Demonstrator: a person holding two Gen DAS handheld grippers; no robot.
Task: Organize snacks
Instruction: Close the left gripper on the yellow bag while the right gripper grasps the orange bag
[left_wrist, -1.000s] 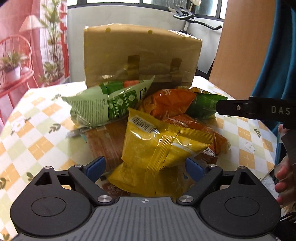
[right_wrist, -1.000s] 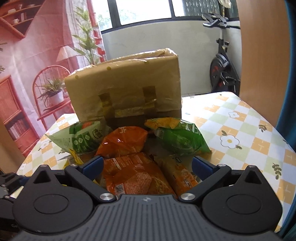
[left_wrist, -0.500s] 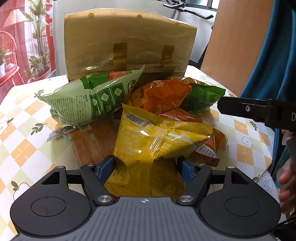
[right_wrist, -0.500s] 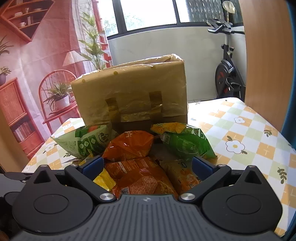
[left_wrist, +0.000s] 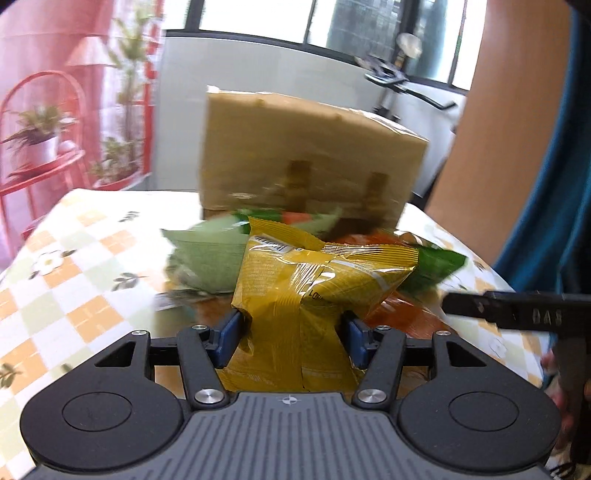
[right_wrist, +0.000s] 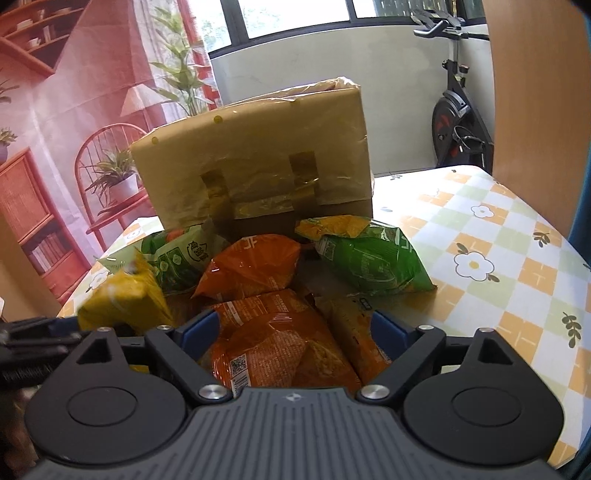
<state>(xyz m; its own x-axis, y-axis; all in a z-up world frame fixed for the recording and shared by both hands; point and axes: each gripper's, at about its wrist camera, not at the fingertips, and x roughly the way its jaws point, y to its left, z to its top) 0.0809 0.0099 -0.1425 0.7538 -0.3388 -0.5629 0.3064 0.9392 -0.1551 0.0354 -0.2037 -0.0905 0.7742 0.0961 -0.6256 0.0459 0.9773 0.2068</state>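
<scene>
Since a second ago the left gripper (left_wrist: 291, 334) has closed on the yellow snack bag (left_wrist: 317, 280) and lifted it off the pile. Bag is light, crinkly, slippery; lower seam is gripped. Right gripper (right_wrist: 293, 332) hangs wide over the orange bag (right_wrist: 273, 332). Cardboard box (right_wrist: 255, 158) at 12 o'clock.

Yellow snack bag (left_wrist: 314, 280); orange bags (right_wrist: 280, 332) – tablecloth (right_wrist: 498, 266) orange/green checks w/ flowers.

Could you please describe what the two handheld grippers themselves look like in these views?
The left gripper and the right gripper look alike: black angular finger linkages with silver screws, blue pads, round black discs and a grey ribbed body. Seen from the side, the right one shows pale letters "DAS".
</scene>
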